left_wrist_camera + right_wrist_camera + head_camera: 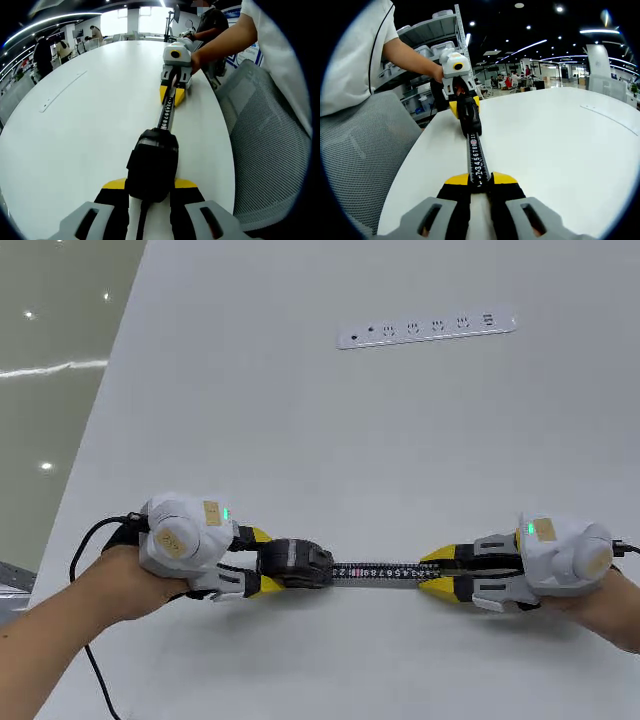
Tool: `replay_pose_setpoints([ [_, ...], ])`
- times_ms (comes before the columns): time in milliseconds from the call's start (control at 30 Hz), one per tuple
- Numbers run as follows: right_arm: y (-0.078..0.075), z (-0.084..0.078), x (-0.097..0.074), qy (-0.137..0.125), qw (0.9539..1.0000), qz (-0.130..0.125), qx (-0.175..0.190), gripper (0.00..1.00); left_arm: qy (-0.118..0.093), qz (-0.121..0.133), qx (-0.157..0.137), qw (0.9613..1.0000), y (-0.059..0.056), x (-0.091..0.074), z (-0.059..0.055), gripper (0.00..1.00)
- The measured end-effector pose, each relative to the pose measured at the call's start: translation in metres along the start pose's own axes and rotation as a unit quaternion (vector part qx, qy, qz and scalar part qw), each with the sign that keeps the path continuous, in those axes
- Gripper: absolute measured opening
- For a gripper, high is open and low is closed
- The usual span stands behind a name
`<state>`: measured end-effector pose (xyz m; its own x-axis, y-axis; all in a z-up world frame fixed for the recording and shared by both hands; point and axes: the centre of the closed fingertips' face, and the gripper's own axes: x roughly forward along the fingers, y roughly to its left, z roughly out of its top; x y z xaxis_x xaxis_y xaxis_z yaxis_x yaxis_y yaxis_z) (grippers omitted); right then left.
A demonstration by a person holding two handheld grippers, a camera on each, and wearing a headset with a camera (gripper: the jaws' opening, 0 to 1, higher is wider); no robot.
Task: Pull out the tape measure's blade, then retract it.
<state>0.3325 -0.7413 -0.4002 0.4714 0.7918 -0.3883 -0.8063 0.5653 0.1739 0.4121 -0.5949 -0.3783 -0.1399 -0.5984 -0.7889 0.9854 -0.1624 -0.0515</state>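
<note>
Our left gripper (262, 560) is squeezed tight around the black tape measure (297, 562), with one yellow fingertip on each side of its body. We hold this gripper in our left hand (115, 582), close to the near edge of the white table (300, 420). In the left gripper view we see the tape measure sitting right between the jaws, with its front pointing away toward the other gripper. Out of that front comes the blade (385, 570), which is dark with small white numbers and a few red ones. It runs in a straight line to the right gripper (440, 570). That gripper is closed too, and its two yellow tips pinch the end of the blade between them. Our right hand (605, 612) holds it, near the right side of the table. The two grippers face each other with the blade stretched between them, low over the table; we cannot tell if it touches the top. Beside the table, in the gripper views, is a grey mesh chair (265, 150). Farther back on the table lies a long white power strip (427, 328), well apart from the grippers. Past the left edge of the table is a shiny floor (50, 390) with spots of light on it.
</note>
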Motion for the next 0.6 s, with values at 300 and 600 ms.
replay_pose_setpoints([
  [300,-0.003,-0.006,-0.019,0.009,0.9999,-0.009,0.0,0.12,0.0,0.001,0.0,1.0,0.0,0.001,0.001,0.28],
  [600,-0.001,-0.01,-0.042,0.017,0.9997,-0.02,0.005,0.12,-0.001,0.0,0.002,1.0,0.0,0.002,0.002,0.28],
])
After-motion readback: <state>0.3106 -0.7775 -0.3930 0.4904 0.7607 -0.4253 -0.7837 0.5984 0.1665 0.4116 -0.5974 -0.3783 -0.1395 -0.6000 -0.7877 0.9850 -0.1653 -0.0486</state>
